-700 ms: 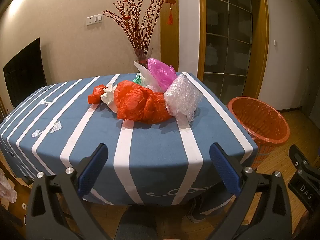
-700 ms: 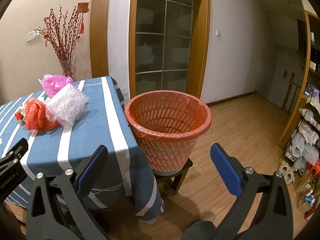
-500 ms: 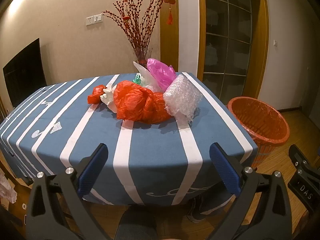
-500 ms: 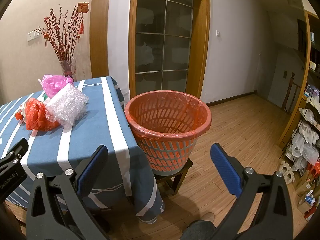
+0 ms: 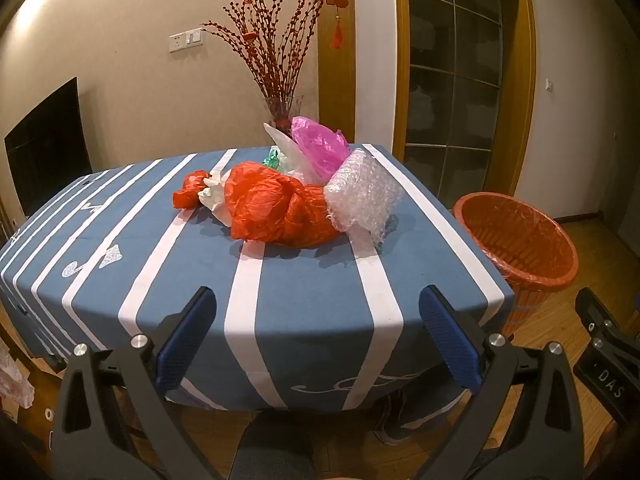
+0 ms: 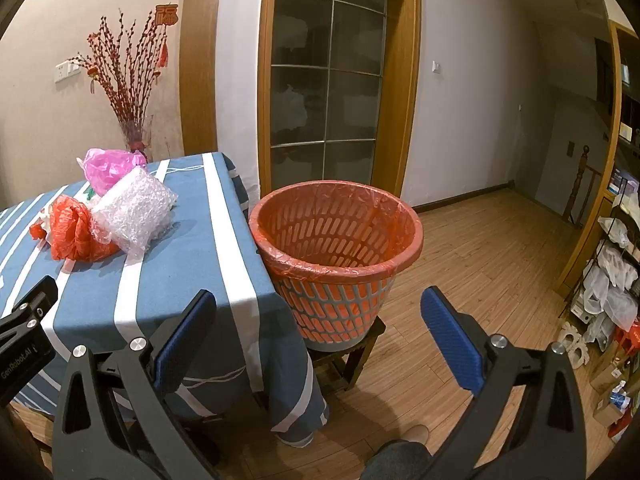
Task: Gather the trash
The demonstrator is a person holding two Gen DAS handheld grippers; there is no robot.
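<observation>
A heap of trash lies mid-table: a big red plastic bag, a wad of bubble wrap, a pink bag, a white bag and a small red scrap. My left gripper hangs open over the table's near edge, well short of the heap, nothing between its blue pads. An orange basket lined with a red bag stands on a low stool beside the table's right end. My right gripper is open and empty, pointing at the basket. The red bag and bubble wrap show at its left.
The table wears a blue cloth with white stripes. A vase of red twigs stands at its far edge by the wall. Wooden floor spreads right of the basket. A rack with bags lines the far right wall.
</observation>
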